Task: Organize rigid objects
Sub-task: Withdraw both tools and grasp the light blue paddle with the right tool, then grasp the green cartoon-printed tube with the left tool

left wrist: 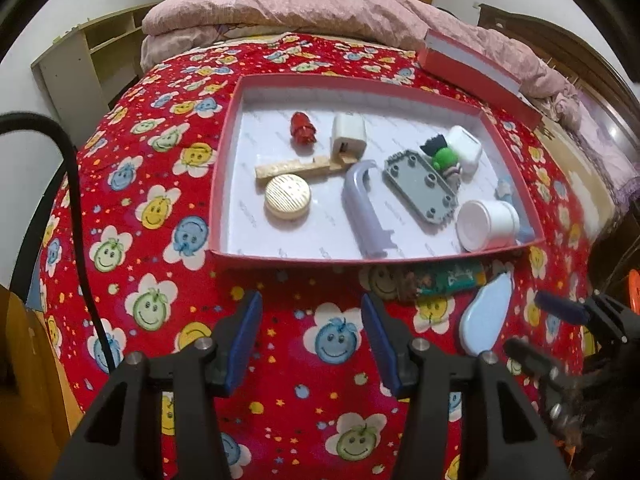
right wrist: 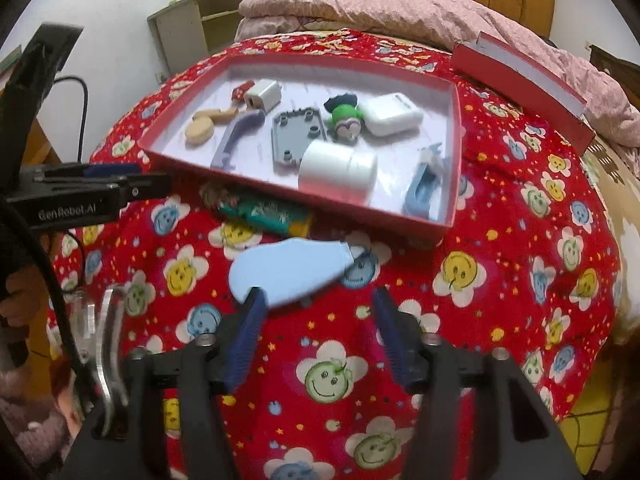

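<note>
A red box (left wrist: pixel 280 255) with a white inside lies on the bed and holds several items: a white jar (left wrist: pixel 486 224), a grey plate (left wrist: pixel 420 190), a lavender handle (left wrist: pixel 360 208), a round beige case (left wrist: pixel 287 202) and a white charger (left wrist: pixel 347 136). Outside its front wall lie a green tube (right wrist: pixel 268 214) and a flat light-blue oval piece (right wrist: pixel 292 272). My right gripper (right wrist: pixel 320 332) is open just short of the oval piece, whose near edge sits at the left fingertip. My left gripper (left wrist: pixel 312 344) hangs open over bare bedspread with nothing between its fingers.
The red smiley-face bedspread (left wrist: pixel 160 208) covers the bed. The box's red lid (left wrist: pixel 476 64) leans at the back right against a pink quilt (left wrist: pixel 320 8). A pale shelf unit (left wrist: pixel 88 60) stands at the far left. A black cable (left wrist: pixel 76 208) hangs at the left.
</note>
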`<state>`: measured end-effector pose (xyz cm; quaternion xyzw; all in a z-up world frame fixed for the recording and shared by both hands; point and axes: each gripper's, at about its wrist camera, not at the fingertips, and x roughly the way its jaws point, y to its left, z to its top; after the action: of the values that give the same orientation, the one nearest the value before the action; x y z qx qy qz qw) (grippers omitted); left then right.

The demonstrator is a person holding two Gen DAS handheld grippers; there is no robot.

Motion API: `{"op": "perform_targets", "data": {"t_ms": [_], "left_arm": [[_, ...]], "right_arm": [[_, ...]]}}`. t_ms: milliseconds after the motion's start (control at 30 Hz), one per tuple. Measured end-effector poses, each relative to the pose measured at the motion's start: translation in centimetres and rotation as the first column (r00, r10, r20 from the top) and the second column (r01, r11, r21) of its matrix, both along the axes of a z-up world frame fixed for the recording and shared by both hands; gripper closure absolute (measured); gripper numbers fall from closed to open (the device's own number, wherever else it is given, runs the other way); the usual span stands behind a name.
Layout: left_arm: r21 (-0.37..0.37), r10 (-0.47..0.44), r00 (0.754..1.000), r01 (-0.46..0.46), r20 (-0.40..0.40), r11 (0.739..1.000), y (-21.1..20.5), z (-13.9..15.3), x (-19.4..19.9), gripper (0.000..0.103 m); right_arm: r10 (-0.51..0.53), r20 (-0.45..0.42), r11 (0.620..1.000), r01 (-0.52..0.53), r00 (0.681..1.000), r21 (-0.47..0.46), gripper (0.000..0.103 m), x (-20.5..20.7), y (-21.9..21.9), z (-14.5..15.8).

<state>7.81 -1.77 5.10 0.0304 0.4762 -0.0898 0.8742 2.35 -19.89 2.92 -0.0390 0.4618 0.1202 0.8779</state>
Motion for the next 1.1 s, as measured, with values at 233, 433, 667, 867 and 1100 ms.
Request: {"op": "perform_targets", "data": {"t_ms": [233, 433, 667, 867, 1100], "left_arm": [[0.013, 0.004, 1.0, -0.004, -0.019, 1.0, 0.2, -0.8, -0.2, 0.048], [0.012, 0.019, 0.999, -0.019, -0.03, 1.0, 0.9, -1.4, -0.2, 0.048], [0.006, 0.022, 0.999, -0.022, -0.039, 1.0, 1.1, -1.9, -0.1, 0.048], [0.008, 0.019, 0.999, -0.018, -0.043, 1.0, 1.0, -2.1, -0.1, 0.048], [-0.003, 0.005, 0.999, -0.005, -0.04, 1.0, 0.5, -1.9, -0.5, 0.048]], "right_arm": [[0.053, -0.004, 0.998, -0.054, 0.999, -0.029, 0.017, 0.4, 1.4, -1.4], [0.084, 0.0, 0.992, -0.083, 0.996, -0.094, 0.017, 2.0, 2.3, -1.8], [0.089, -0.012, 0.993, -0.09, 0.996, -0.082, 0.014, 3.4, 2.4, -2.3], [0.143, -0.004, 0.985, -0.142, 0.99, -0.101, 0.01, 3.4, 2.8, -2.6], [0.153, -0.021, 0.983, -0.154, 0.988, -0.104, 0.016, 3.5, 2.4, -2.3]]}}
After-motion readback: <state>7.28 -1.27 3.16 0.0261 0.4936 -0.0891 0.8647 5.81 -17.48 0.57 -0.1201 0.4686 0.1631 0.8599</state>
